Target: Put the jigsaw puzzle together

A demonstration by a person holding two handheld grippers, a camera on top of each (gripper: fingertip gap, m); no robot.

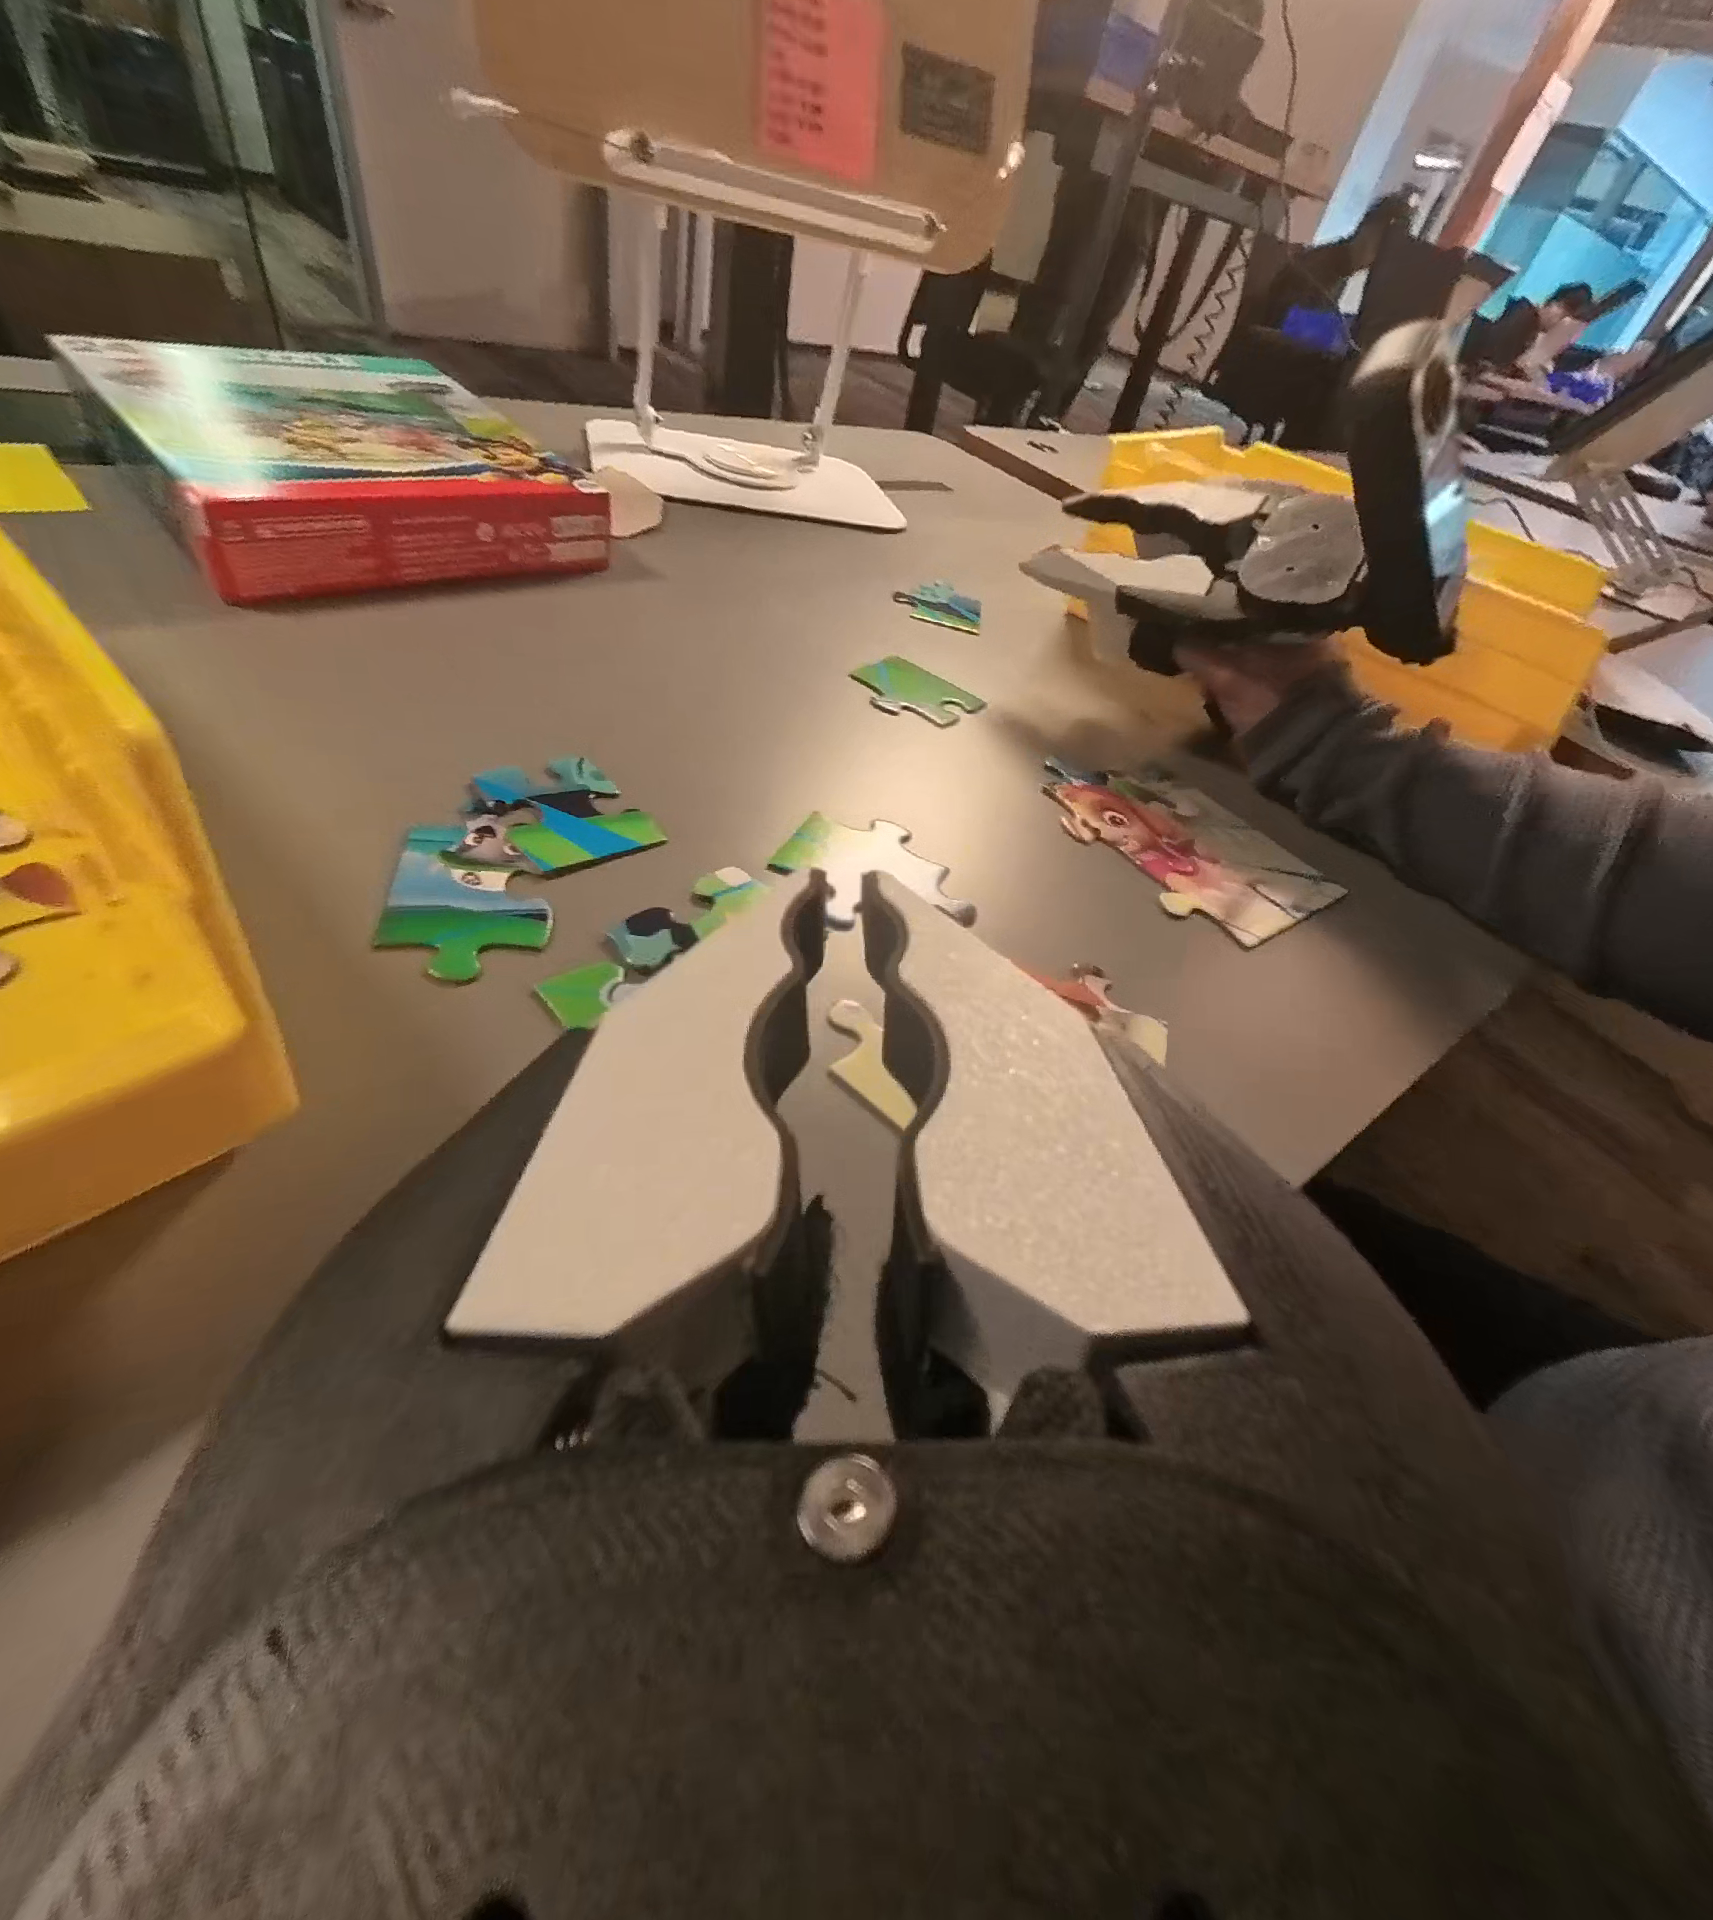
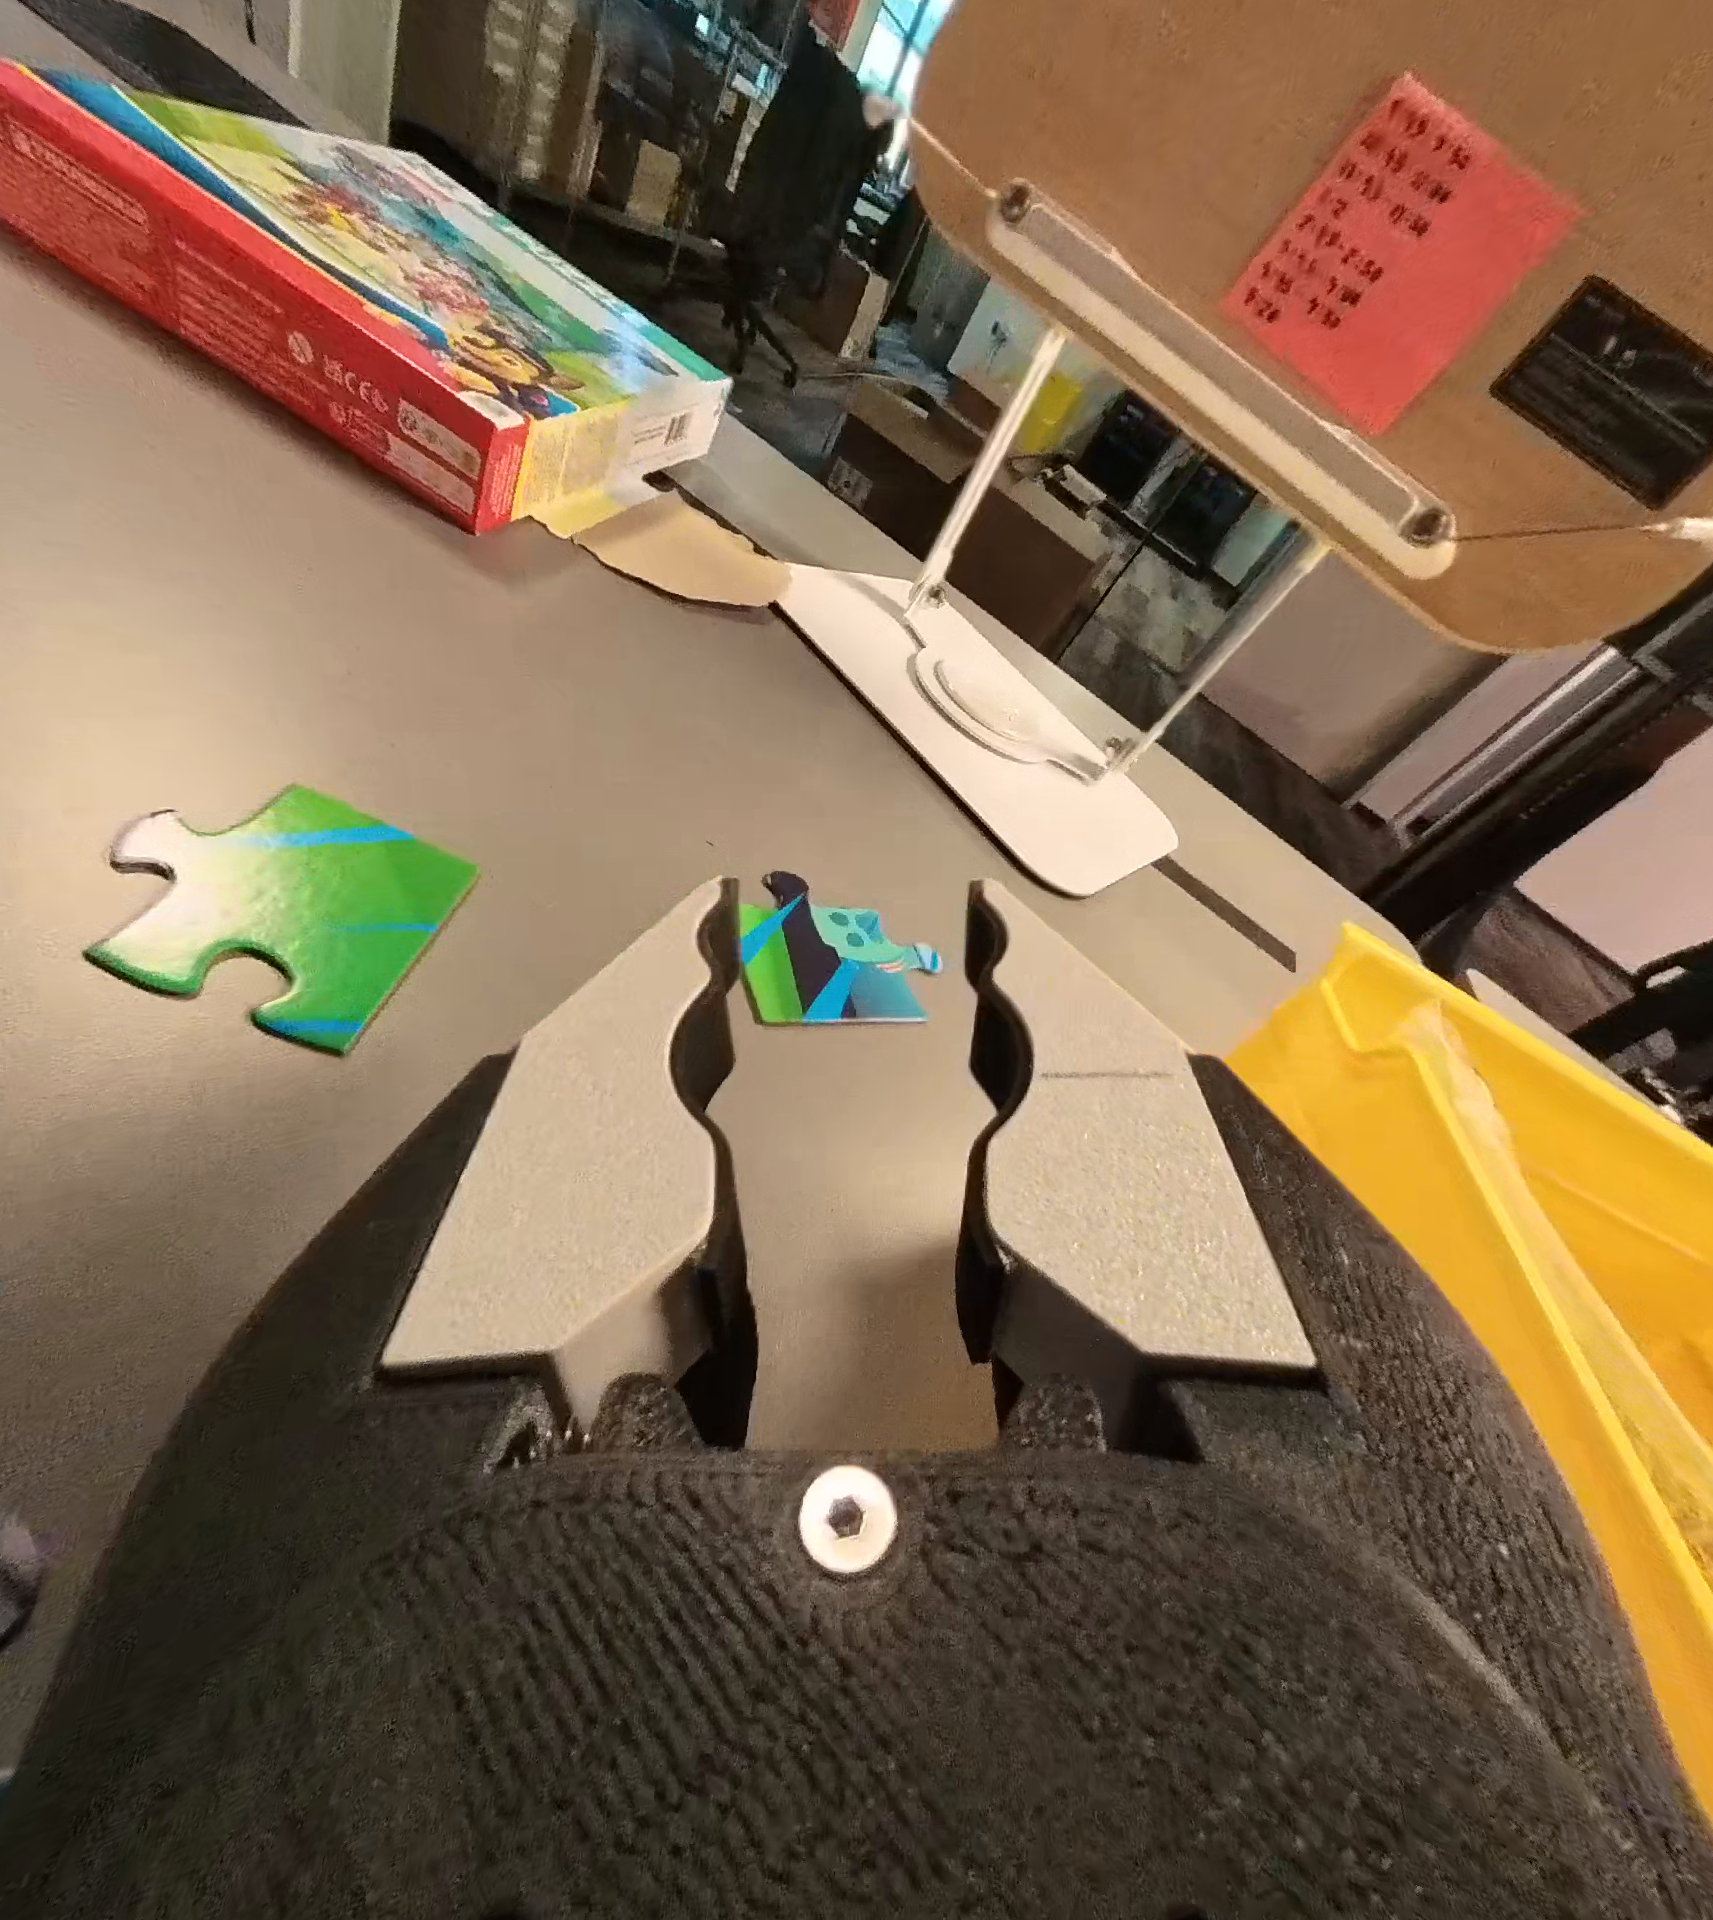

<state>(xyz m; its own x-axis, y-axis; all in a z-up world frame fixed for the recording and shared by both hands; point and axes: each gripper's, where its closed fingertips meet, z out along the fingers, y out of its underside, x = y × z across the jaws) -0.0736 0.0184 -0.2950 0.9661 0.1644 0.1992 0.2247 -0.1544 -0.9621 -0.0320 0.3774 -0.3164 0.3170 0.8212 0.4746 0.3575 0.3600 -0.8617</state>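
Right wrist view: fingers point(image 2: 982, 914) spread, low.

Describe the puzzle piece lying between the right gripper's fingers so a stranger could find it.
On the grey table, left of the yellow bin, sits a small puzzle piece between the open right gripper fingers. Unlike the plain green piece nearby, it shows teal and dark navy.

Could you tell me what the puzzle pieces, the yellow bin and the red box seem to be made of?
Puzzle pieces: likely glossy printed cardboard; thin, flat, catching glare. Yellow bin: apparently moulded plastic, smooth with a rounded rim. Red box: printed cardboard, with a brown torn flap.
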